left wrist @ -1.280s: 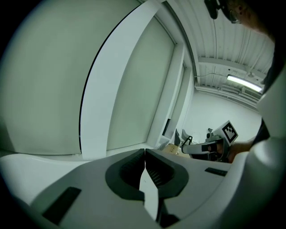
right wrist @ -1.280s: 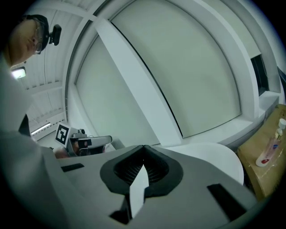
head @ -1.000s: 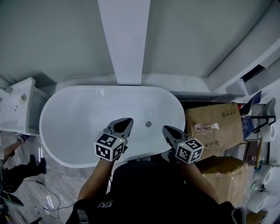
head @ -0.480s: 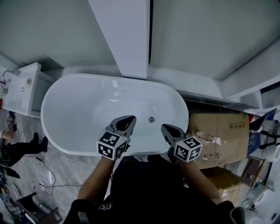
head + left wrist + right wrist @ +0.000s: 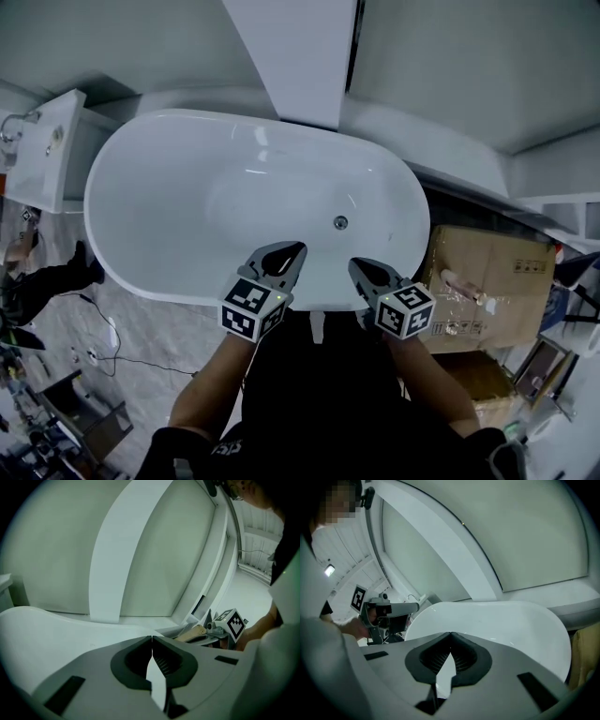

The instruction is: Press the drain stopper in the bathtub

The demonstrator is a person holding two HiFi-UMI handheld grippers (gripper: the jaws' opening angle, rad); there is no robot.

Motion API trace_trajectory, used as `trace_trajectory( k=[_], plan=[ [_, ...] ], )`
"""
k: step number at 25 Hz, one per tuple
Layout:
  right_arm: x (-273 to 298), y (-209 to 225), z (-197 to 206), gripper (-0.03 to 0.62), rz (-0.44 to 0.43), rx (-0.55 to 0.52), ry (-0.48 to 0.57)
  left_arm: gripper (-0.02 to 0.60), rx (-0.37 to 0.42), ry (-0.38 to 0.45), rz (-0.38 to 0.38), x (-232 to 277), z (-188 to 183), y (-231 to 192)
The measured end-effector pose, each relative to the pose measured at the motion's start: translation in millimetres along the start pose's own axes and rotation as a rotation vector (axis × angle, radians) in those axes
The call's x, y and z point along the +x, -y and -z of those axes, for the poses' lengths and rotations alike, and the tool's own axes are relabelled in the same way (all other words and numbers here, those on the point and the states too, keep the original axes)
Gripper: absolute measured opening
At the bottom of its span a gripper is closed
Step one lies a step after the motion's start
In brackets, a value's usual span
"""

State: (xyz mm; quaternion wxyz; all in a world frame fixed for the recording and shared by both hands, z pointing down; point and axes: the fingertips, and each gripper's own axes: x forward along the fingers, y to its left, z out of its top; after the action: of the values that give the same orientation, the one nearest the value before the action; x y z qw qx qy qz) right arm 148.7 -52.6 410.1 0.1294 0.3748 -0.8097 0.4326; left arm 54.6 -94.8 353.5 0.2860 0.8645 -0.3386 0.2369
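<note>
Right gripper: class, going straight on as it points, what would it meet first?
The right gripper would probably meet the bathtub's far inner wall, missing the drain stopper; depth is unclear.

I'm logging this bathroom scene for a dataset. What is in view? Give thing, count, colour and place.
bathtub: one, white, centre
drain stopper: one, silvery, on the tub floor, right of centre
basin: one, white, left of the tub
pillar: one, white, behind the tub
cardboard boxes: two, brown, right of the tub
floor: grey, marbled, lower left
bystander: one, dark clothing, at the left edge, only partly seen
left gripper: one, grey with a black-and-white marker cube, over the tub's near rim, jaws shut on nothing
right gripper: one, grey with a marker cube, beside the left one, jaws shut on nothing
</note>
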Motion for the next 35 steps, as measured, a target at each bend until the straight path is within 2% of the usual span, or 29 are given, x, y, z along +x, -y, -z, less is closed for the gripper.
trace_trajectory(
  k=[7,10,14,19,26,35],
  plan=[
    [68.0,-12.6,40.7,0.012,-0.056,-0.011,-0.092,0.017,-0.044,-0.058,-0.001,26.7,57.4,-43.4],
    [87.4,-4.7,59.8,0.012,-0.054,-0.028,-0.14,0.017,-0.075,-0.068,0.009,39.5,81.2,-57.8],
    [120.8,29.2,74.0,0.012,-0.018,-0.042,-0.156,0.017,-0.109,-0.074,0.007,68.9,115.6,-80.9],
    [166.3,79.5,101.3,0.013,0.025,0.024,-0.144,0.017,-0.159,-0.079,0.004,106.9,156.5,-108.2],
    [232.1,121.9,147.1,0.012,0.025,0.073,-0.177,0.017,-0.131,-0.141,-0.016,147.9,213.6,-157.8],
    [293.4,185.3,209.3,0.012,0.025,-0.006,-0.248,0.017,-0.13,-0.179,0.004,199.3,278.1,-190.7]
  ],
)
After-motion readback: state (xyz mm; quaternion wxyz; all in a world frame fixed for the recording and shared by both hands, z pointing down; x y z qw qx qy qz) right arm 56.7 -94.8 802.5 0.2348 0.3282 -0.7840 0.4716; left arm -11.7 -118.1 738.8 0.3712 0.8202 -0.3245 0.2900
